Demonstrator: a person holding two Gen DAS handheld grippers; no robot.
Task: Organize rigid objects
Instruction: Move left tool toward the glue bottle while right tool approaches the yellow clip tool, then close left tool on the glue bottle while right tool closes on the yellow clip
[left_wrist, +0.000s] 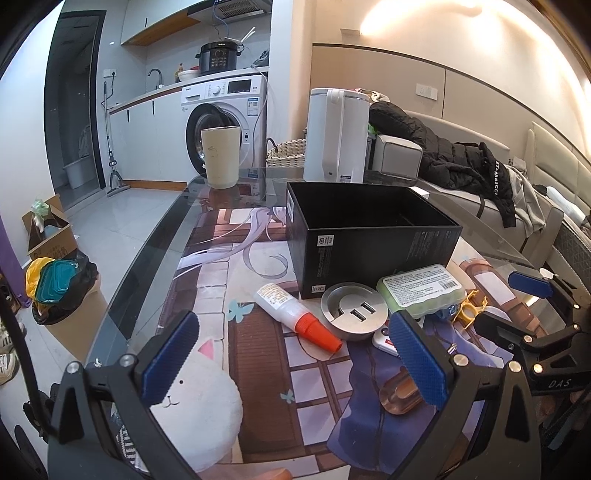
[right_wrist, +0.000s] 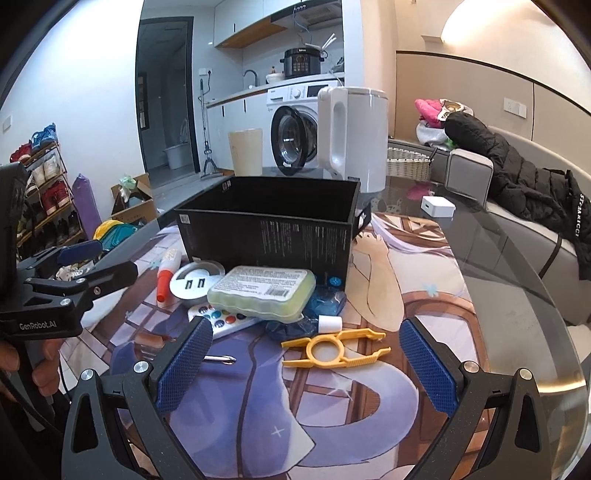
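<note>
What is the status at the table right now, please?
Left gripper open, empty. Right gripper open, empty, behind the yellow tool. Black box upright, nothing visible inside. Glue bottle, metal disc, green case crowded before it.

One black box (right_wrist: 266, 229); one glue bottle (left_wrist: 295, 314); one kettle (right_wrist: 354, 136).

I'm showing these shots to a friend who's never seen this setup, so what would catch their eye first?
Probably the open black box in the middle of the table, with a jumble of small things crowded against its near side: a green case, a round silver USB hub and an orange-capped bottle. Nearer the right gripper, a yellow plastic tool lies alone on the colourful anime mat. Both grippers hang open, holding nothing; the left gripper faces the bottle.
</note>
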